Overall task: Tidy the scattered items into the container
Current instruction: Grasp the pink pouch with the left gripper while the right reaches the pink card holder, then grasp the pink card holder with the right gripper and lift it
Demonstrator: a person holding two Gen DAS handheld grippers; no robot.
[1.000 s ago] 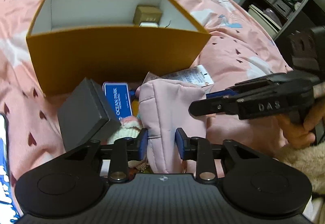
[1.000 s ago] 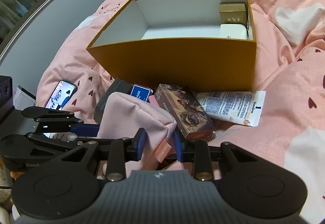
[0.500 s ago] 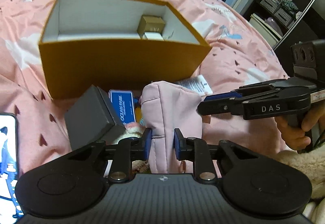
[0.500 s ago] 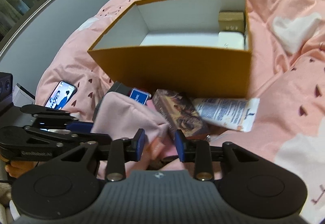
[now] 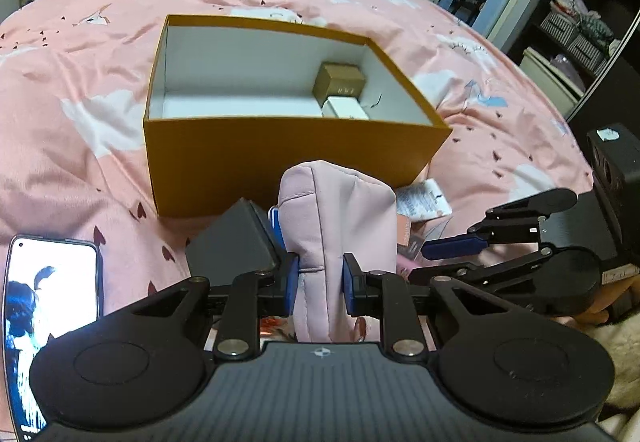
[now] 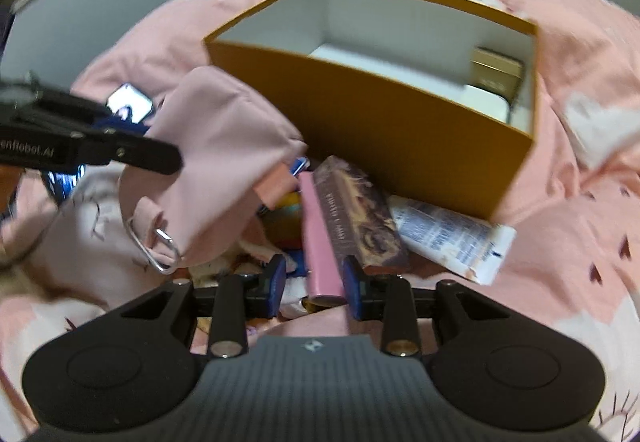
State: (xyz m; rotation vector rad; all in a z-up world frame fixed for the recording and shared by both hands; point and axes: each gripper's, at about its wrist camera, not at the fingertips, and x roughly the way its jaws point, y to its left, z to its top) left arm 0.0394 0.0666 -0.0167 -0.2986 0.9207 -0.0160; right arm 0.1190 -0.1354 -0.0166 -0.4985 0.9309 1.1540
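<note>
My left gripper [image 5: 320,280] is shut on the pink fabric pouch [image 5: 340,209], which hangs lifted in front of the orange box [image 5: 280,157]. In the right wrist view the pouch [image 6: 224,145] hangs left of the box [image 6: 400,137], its metal ring dangling. My right gripper [image 6: 314,280] hovers low over the pile with its jaws closing. A slim pink stick [image 6: 320,242] lies between them; a gap shows at the left pad. In the box sit a small gold box [image 5: 340,81] and a white one [image 5: 346,109].
A brown illustrated box [image 6: 360,209] and a white tube [image 6: 452,238] lie against the orange box's front wall. A dark grey box [image 5: 232,242] sits left of the pouch. A lit phone [image 5: 52,306] lies on the pink bedspread [image 5: 80,121] at the near left.
My left gripper closed on the pouch and raised it off the pile. My right gripper rolled and shifted off the pouch's corner, and now has the pink stick between its fingers.
</note>
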